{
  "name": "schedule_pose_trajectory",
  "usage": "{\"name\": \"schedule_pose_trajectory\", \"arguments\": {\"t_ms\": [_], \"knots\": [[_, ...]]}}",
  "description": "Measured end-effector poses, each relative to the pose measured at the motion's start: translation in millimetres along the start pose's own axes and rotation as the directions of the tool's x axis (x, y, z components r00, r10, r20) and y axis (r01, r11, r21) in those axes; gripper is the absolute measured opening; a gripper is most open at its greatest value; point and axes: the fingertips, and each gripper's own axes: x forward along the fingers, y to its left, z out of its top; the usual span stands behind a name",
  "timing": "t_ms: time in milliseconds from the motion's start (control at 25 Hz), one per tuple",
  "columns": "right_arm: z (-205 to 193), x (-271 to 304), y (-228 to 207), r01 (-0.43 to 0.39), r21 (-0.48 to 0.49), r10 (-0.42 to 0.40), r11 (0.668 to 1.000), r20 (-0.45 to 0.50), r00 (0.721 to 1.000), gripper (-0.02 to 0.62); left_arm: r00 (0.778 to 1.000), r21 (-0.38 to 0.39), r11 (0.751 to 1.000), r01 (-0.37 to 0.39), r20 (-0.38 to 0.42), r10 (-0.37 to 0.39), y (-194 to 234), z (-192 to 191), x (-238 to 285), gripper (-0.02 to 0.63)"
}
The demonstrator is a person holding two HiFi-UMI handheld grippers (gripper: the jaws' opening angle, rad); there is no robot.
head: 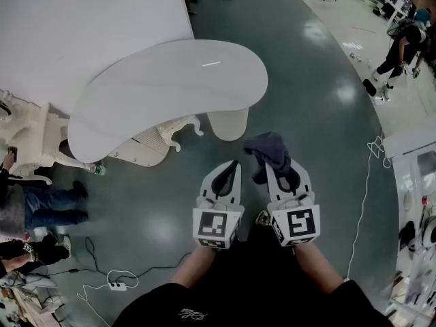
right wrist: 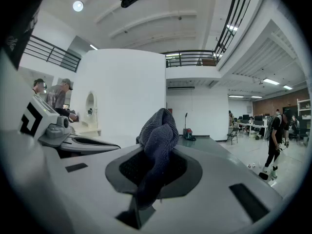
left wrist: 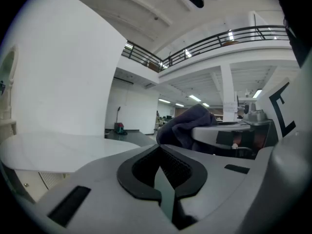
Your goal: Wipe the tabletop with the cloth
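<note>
A white kidney-shaped tabletop (head: 170,87) stands ahead of me on the grey floor, and its near edge shows low at the left of the left gripper view (left wrist: 53,150). A dark blue-grey cloth (head: 269,148) bunches up out of my right gripper (head: 281,172), whose jaws are shut on it. In the right gripper view the cloth (right wrist: 158,140) fills the gap between the jaws and hangs down. My left gripper (head: 228,176) is beside the right one, shut and holding nothing, with the cloth (left wrist: 187,126) showing past it. Both grippers hang short of the table.
A tall white curved wall (head: 88,12) rises behind the table. People sit and stand at the left (head: 41,206), near a white carved chair (head: 30,138). Cables and a power strip (head: 117,285) lie on the floor. Another person (head: 402,43) walks at the far right.
</note>
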Motion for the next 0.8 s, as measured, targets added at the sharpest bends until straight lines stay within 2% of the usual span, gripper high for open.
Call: {"name": "schedule_pose_trajectory", "arguments": {"t_ms": [240, 560, 800], "knots": [[-4.8, 5.2, 30.3, -0.001, 0.017, 0.001, 1.000, -0.006, 1.000, 0.051, 1.000, -0.008, 1.000, -0.010, -0.005, 0.010, 21.4, -8.9, -25.7, 0.008], [-21.9, 22.4, 76.6, -0.018, 0.033, 0.020, 0.999, -0.061, 0.998, 0.051, 0.999, -0.037, 0.999, -0.030, -0.041, 0.028, 63.9, -33.7, -66.5, 0.008], [-31.5, 41.4, 95.2, -0.023, 0.040, 0.027, 0.999, -0.100, 0.995, 0.051, 0.997, -0.064, 0.997, -0.046, -0.061, 0.042, 96.6, -43.0, -71.5, 0.008]]}}
